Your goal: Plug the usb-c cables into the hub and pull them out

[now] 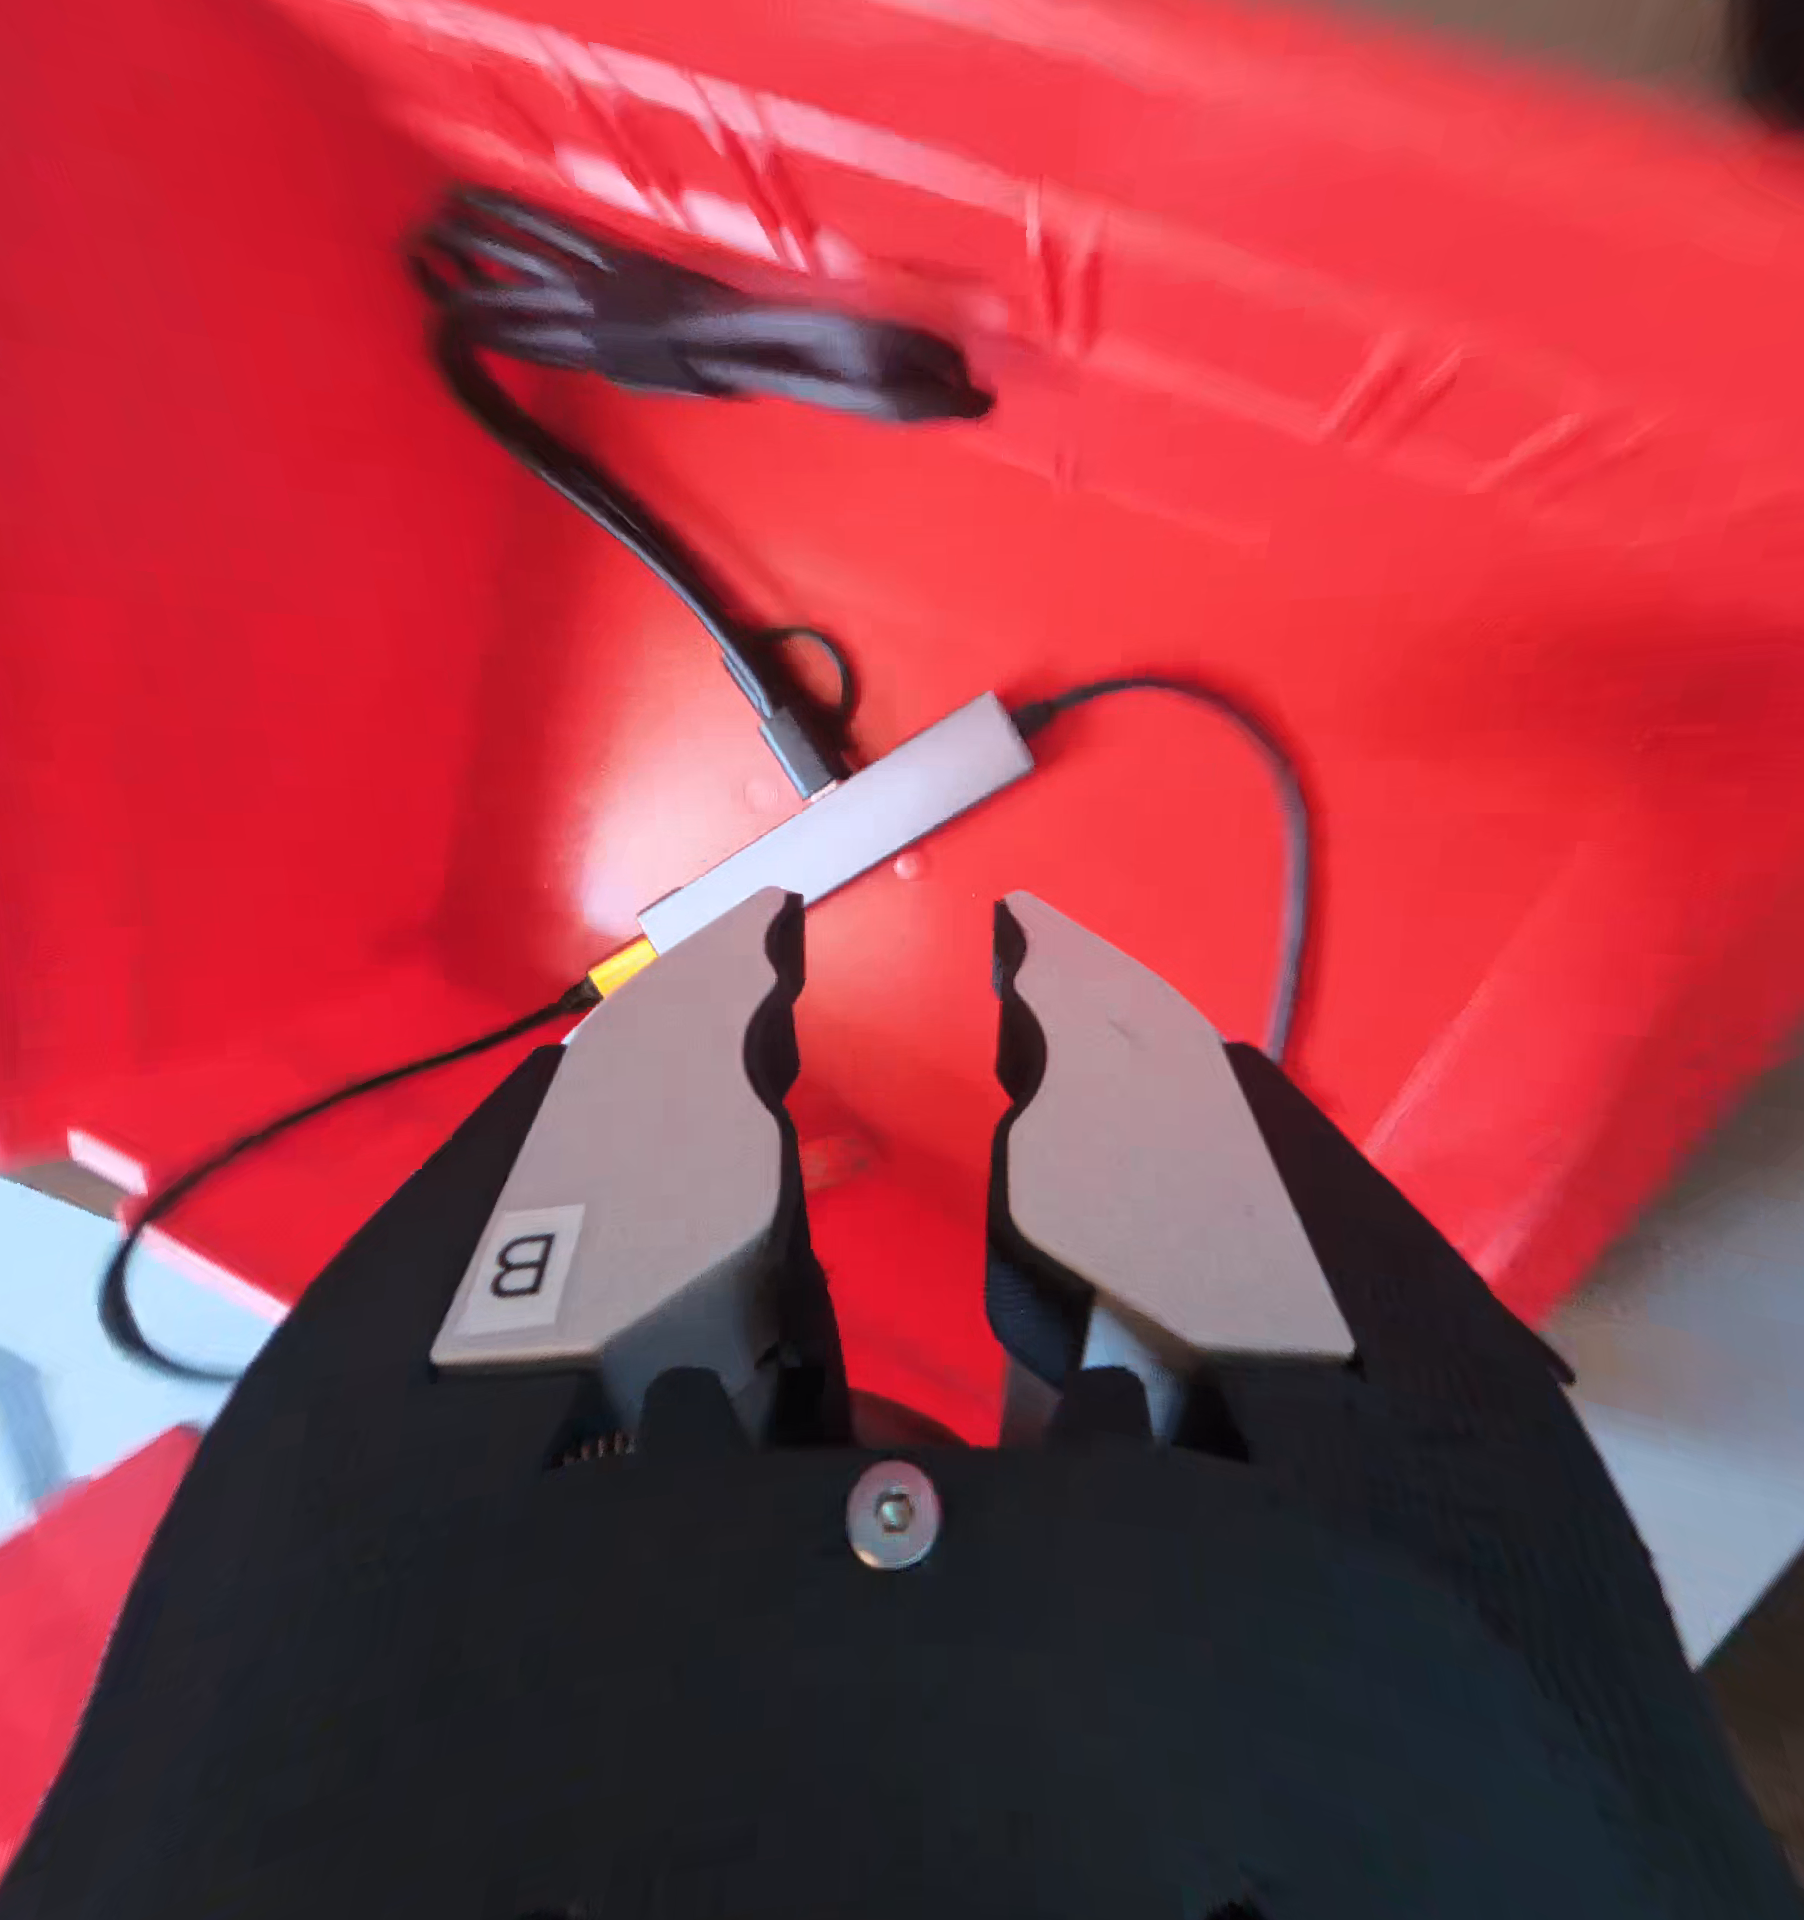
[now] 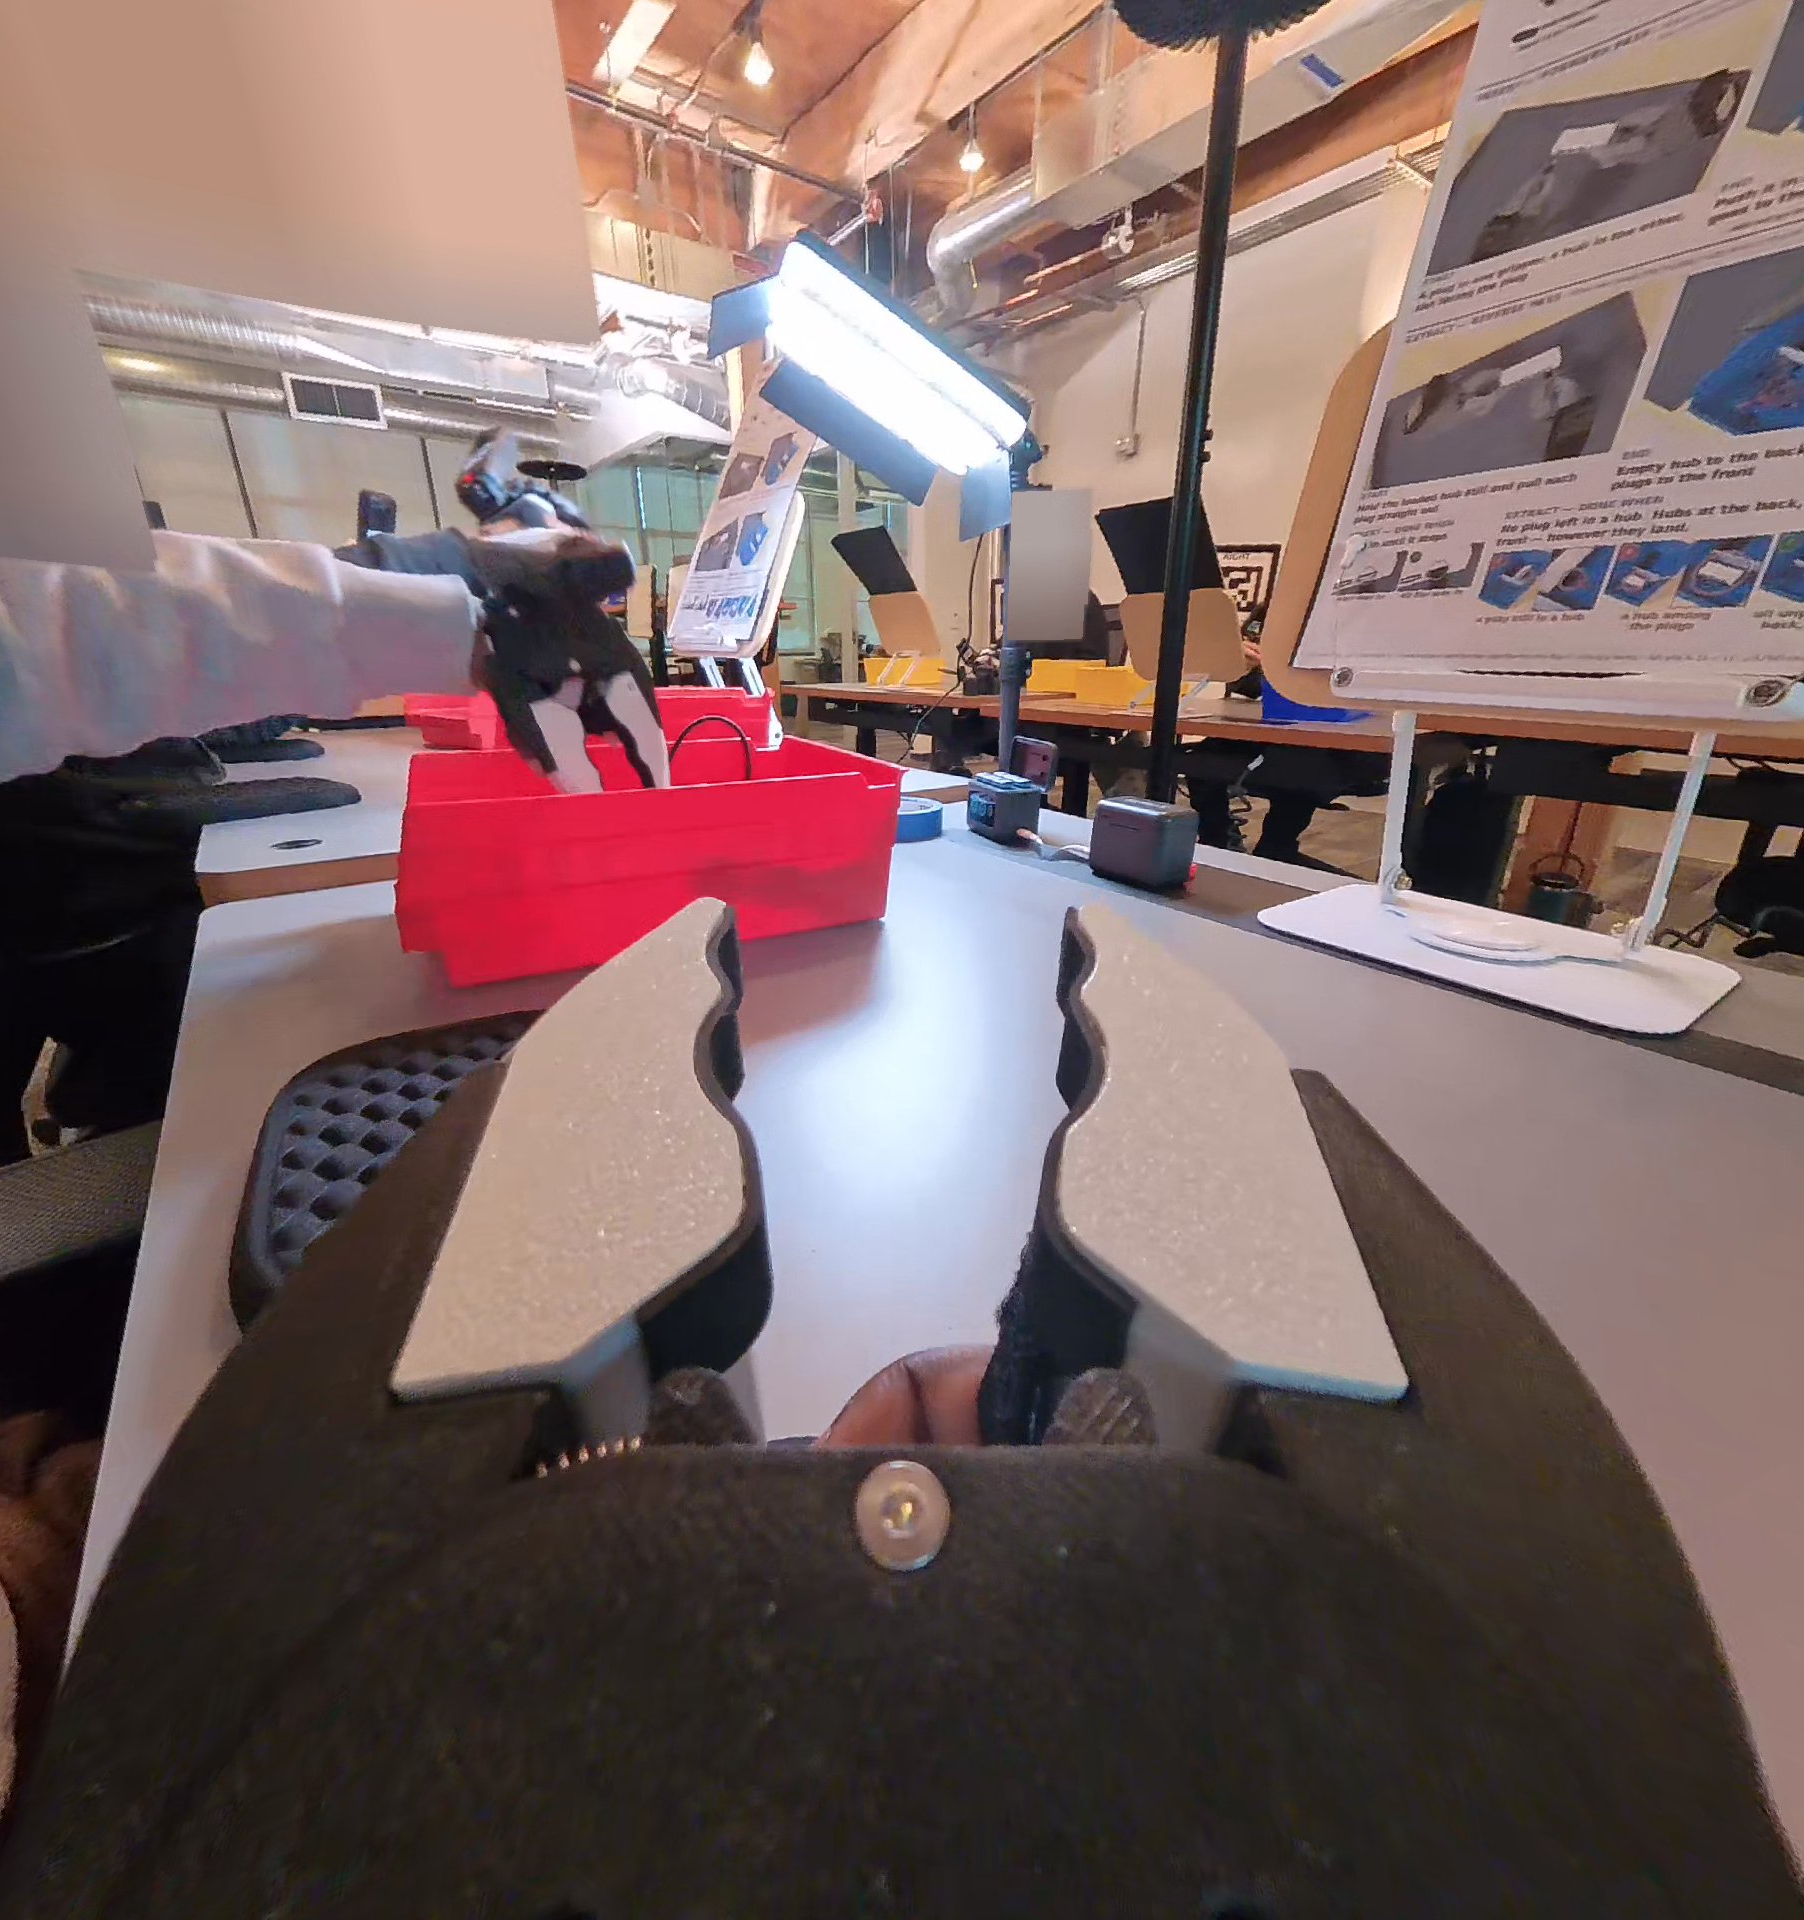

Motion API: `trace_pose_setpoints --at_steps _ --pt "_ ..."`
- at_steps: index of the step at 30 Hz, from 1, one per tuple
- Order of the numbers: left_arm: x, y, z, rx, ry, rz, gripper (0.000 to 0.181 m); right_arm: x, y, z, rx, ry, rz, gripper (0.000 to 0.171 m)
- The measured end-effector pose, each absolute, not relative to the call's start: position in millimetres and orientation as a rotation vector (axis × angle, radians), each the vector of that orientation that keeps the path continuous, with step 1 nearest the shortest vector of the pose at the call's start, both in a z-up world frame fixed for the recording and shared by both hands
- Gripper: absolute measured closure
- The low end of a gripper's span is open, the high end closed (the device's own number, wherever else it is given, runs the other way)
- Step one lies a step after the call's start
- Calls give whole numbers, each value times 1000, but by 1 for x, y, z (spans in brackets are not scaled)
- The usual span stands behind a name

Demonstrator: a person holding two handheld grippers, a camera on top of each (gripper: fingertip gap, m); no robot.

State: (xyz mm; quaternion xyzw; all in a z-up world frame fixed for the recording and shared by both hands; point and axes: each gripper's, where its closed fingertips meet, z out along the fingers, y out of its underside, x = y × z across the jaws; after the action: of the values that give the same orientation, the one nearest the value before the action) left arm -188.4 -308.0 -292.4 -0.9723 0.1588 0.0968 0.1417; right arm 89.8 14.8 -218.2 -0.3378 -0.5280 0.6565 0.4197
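A silver hub [image 1: 856, 821] lies on the floor of a red bin [image 1: 254, 623]. A black cable plug [image 1: 799, 753] sits in its side, a yellow-tipped plug [image 1: 617, 971] in its near end, and its own grey cord [image 1: 1282, 831] leaves the far end. A bundled black cable [image 1: 690, 322] lies farther back. My left gripper [image 1: 898, 909] is open and empty, just above the hub's near end; it also shows in the right wrist view [image 2: 612, 774], reaching into the red bin [image 2: 649, 862]. My right gripper [image 2: 893, 930] is open and empty, low over the grey table [image 2: 1293, 1091].
A white document stand [image 2: 1500, 935] with an instruction sheet stands at the right. A black mesh pad [image 2: 358, 1122] lies at the table's near left. Small grey devices [image 2: 1142, 842] and blue tape [image 2: 919, 821] sit behind the bin. A person's sleeved arm [image 2: 202, 644] reaches over from the left. Spacing between my two grippers at the tips: around 45 cm. The silver hub [image 1: 856, 821] is about 5 cm from my left fingertips and 45 cm from my right.
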Motion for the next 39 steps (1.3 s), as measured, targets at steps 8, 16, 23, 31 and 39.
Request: trace_pose_setpoints --at_steps 8,16,23,31,39 --pt "-229 -307 -326 -3033 906 402 130 91 16 -217 -850 -1306 1656 114" --pt "-242 -306 -344 -3069 1148 423 143 91 15 -217 -846 -1313 1652 116" --pt "-240 -307 -348 -2995 1293 436 149 91 15 -217 -855 -1312 1653 118" --pt "-233 -313 -305 -2946 1228 619 154 91 17 -216 -861 -1299 1652 122" --pt "-212 -326 -198 -2732 1105 1274 157 92 16 -216 -846 -1293 1629 123"
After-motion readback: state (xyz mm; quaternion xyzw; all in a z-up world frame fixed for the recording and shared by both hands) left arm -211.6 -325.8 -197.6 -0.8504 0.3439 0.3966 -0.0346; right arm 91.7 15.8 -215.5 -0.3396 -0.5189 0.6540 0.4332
